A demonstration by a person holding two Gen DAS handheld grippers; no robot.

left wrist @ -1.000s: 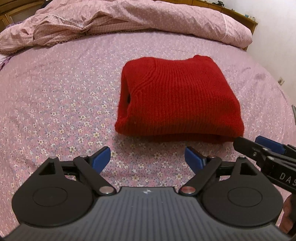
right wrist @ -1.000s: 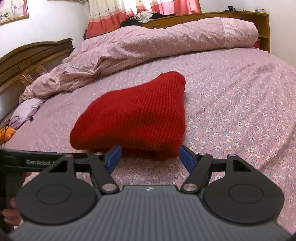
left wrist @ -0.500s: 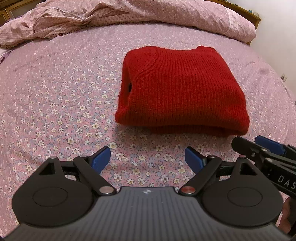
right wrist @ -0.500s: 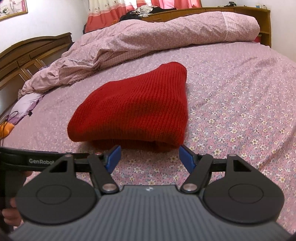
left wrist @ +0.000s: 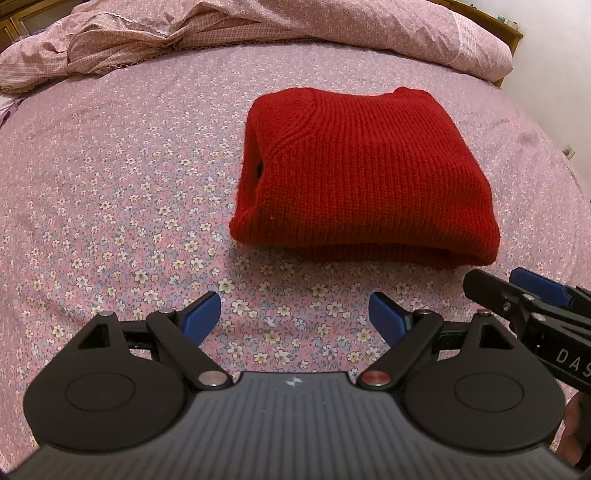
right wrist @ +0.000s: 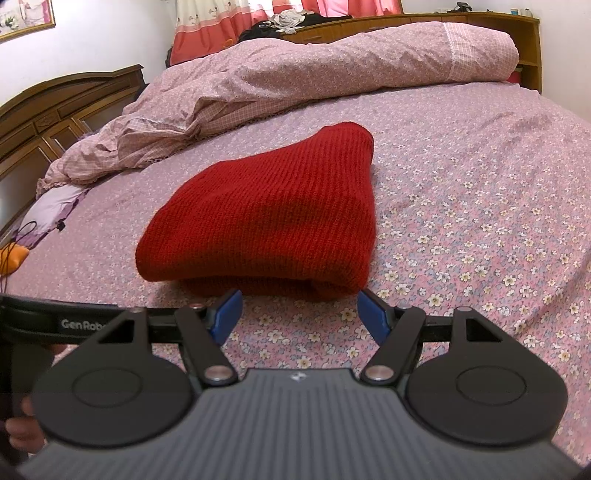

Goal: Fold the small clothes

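A red knitted sweater (left wrist: 362,173) lies folded into a thick rectangle on the pink flowered bedsheet (left wrist: 129,192); it also shows in the right wrist view (right wrist: 273,218). My left gripper (left wrist: 294,314) is open and empty, hovering just short of the sweater's near left edge. My right gripper (right wrist: 297,312) is open and empty, its blue fingertips (right wrist: 227,314) close to the sweater's near folded edge. The right gripper's fingers (left wrist: 535,286) also show at the right edge of the left wrist view.
A crumpled pink duvet (right wrist: 295,77) lies along the far side of the bed. A wooden headboard (right wrist: 55,110) stands at the left, with a purple cloth (right wrist: 51,206) and an orange object (right wrist: 13,258) near it. A wooden shelf (right wrist: 480,22) is behind.
Both grippers have drawn back slightly from the sweater and lifted a little, so it sits a bit farther and lower in view. The sweater has not moved. Both grippers stay open.
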